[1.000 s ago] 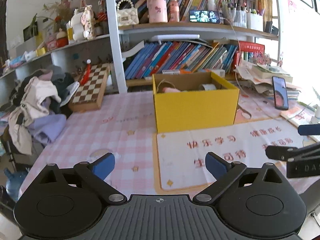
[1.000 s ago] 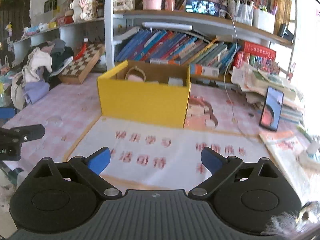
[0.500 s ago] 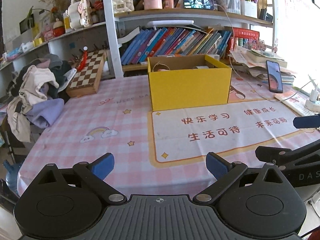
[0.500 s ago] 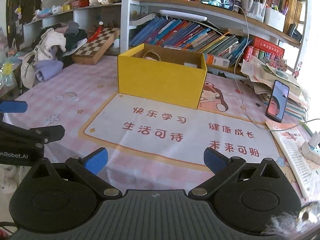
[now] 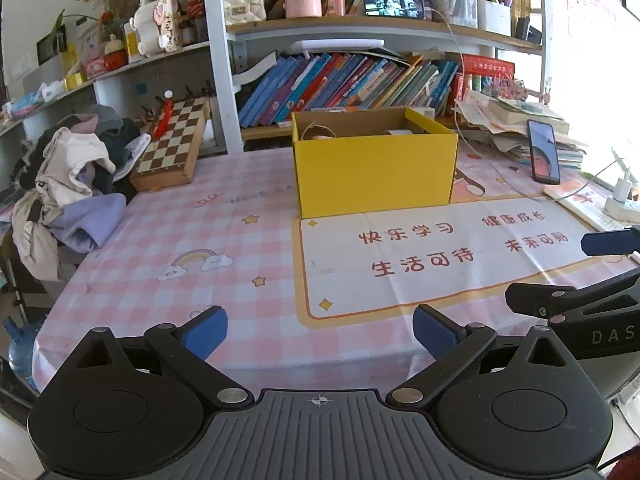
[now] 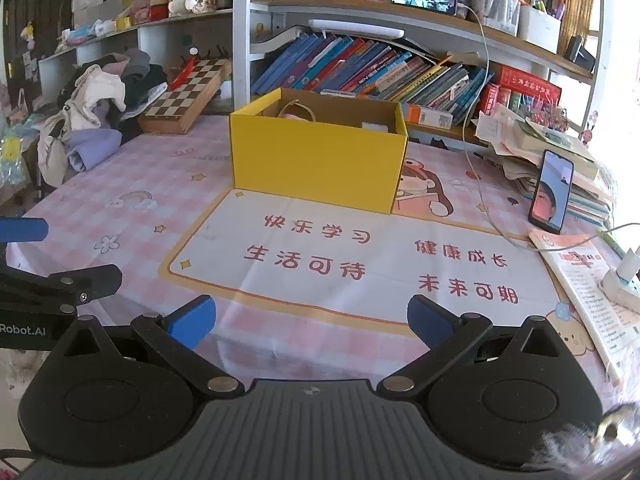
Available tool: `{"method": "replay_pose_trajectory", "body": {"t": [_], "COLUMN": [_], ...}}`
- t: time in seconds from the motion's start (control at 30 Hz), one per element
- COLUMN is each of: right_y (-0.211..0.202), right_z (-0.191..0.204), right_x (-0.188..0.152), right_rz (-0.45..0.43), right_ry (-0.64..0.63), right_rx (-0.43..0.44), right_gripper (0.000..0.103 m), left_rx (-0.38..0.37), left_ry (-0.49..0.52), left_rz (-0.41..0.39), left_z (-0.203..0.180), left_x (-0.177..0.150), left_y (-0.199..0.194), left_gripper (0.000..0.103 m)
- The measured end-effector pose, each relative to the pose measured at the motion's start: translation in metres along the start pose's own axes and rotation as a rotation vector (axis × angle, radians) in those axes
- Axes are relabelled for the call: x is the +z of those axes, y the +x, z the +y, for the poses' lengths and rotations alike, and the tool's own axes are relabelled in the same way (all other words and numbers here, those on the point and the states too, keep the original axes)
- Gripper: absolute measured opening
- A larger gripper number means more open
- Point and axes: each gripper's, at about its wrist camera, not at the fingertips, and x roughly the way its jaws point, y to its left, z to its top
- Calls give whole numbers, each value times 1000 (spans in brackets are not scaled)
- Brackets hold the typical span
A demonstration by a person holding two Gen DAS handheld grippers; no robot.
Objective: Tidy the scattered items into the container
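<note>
A yellow cardboard box (image 5: 374, 174) (image 6: 316, 160) stands on the pink checked tablecloth (image 5: 192, 240), at the far edge of a white mat with red characters (image 5: 436, 256) (image 6: 360, 260). Inside it I make out a pink item with a loop (image 6: 294, 114) and a white roll (image 5: 398, 132). My left gripper (image 5: 320, 332) hangs open and empty above the table's near edge. The right gripper (image 6: 312, 320) is likewise open and holds nothing. Each gripper shows at the side of the other's view: the right gripper (image 5: 592, 284), the left gripper (image 6: 48, 264).
A chessboard (image 5: 172, 148) leans at the back left beside a heap of clothes (image 5: 68, 184). Shelves of books (image 5: 344, 84) rise behind the box. A phone (image 6: 550, 192) stands propped at the right near stacked papers, a booklet (image 6: 588, 288) and a white power strip (image 6: 624, 284).
Both grippers have pulled back from the box toward the table's near edge, so the box looks smaller and more tablecloth and mat show. Both stayed open.
</note>
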Motion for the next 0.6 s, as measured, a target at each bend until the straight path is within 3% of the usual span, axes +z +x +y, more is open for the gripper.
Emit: {"method": "replay_pose_trajectory", "body": {"t": [0.6], "right_y": [-1], "right_z": [2], "right_x": [0], "right_rz": [-4], "right_ry": [-9], "right_rx": [8], "right_gripper": [103], "left_rx": [9], "left_ry": [-9], "left_rz": [6], "left_z": [0], "left_x": [2], "left_y": [0], "left_gripper": [103]}}
